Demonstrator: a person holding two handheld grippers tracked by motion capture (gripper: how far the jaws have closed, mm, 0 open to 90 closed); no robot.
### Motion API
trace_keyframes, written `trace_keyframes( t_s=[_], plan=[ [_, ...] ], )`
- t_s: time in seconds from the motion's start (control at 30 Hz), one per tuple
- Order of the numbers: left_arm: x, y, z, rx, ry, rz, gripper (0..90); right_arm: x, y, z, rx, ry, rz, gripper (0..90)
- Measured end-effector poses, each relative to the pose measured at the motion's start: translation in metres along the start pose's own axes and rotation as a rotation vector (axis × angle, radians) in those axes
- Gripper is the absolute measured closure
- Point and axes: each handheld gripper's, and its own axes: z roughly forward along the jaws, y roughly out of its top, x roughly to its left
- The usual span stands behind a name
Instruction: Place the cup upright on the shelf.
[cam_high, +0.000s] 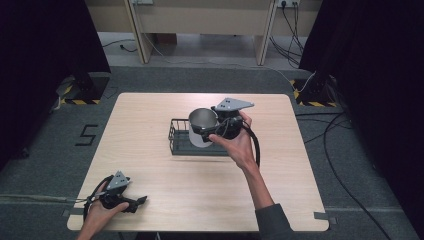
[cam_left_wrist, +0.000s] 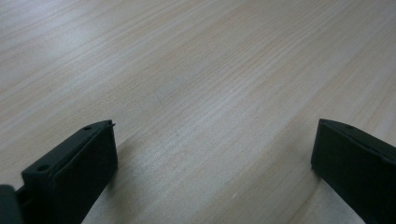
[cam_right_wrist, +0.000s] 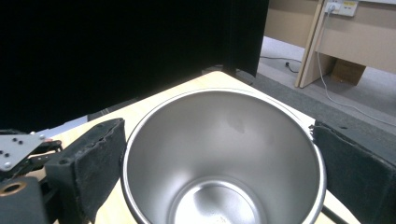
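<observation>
High view is showing the wooden table (cam_high: 200, 195), the black wire basket (cam_high: 176, 139) and the steel cup (cam_high: 202, 124) being held above that basket, the right gripper (cam_high: 212, 131) pinching it on both sides near the rim. The cup is looking stiff, light and slick, so gripping across the rim seems best. Right gripper view is revealing its empty polished inside (cam_right_wrist: 219, 154), while left gripper view is showing the left gripper (cam_left_wrist: 210, 163) resting spread over bare wood.

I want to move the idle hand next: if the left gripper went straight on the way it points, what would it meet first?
Probably the bare table: the left gripper, jaws open, looks down onto plain wood.
</observation>
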Motion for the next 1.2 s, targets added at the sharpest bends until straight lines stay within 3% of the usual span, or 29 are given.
trace_keyframes(
  t_s=[0.63, 1.2],
  plan=[
    [0.000, 0.000, 0.000, -0.001, 0.000, 0.002, 0.0, -0.039, 0.000, 0.040, 0.058, -0.029, 0.035, 5.8],
    [0.000, 0.000, 0.000, -0.002, 0.000, 0.000, 0.0, -0.048, -0.011, 0.060, 0.107, -0.035, 0.051, 5.8]
  ],
)
